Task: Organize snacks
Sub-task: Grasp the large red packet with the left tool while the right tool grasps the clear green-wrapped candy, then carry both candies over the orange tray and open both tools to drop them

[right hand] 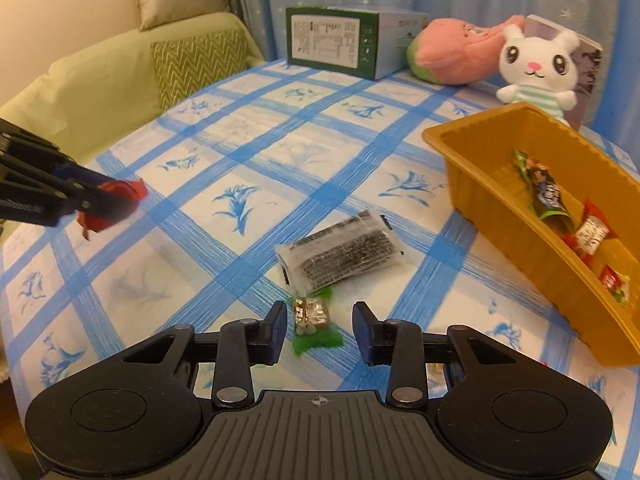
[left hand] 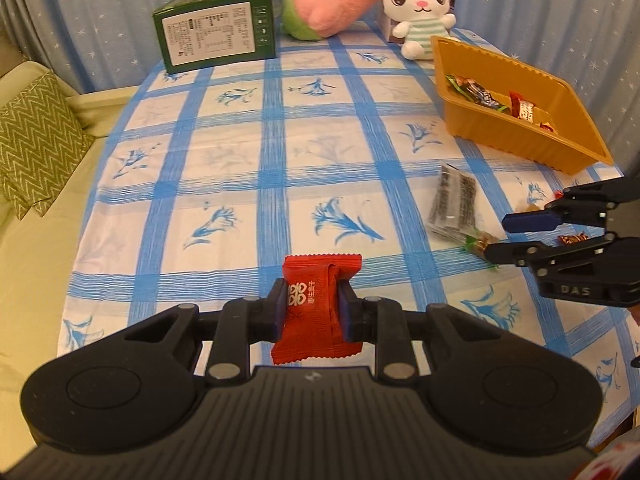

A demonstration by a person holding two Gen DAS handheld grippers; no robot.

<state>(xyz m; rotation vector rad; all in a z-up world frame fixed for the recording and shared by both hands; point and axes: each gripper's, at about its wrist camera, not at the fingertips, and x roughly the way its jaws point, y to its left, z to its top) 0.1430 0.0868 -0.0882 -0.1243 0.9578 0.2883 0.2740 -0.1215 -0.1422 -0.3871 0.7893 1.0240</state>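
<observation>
My left gripper (left hand: pixel 313 300) is shut on a red candy packet (left hand: pixel 316 344), held up above the blue-checked tablecloth; from the right wrist view the same gripper (right hand: pixel 114 200) and red candy packet (right hand: pixel 132 190) sit at the far left. My right gripper (right hand: pixel 320 324) is low over the cloth, its jaws standing either side of a green-wrapped snack (right hand: pixel 314 318) without pressing on it. Just beyond lies a clear packet with dark contents (right hand: pixel 344 256). The mustard tray (right hand: pixel 480 168) at the right holds several wrapped snacks. The left wrist view shows the right gripper (left hand: pixel 500 237) at its right edge.
At the back of the table stand a green box (right hand: pixel 332 42), a pink plush (right hand: pixel 452 56) and a white rabbit plush (right hand: pixel 536 68). A small wrapped candy (left hand: pixel 572 239) lies by the right gripper. A sofa with a zigzag cushion (left hand: pixel 32 140) borders the table's left side.
</observation>
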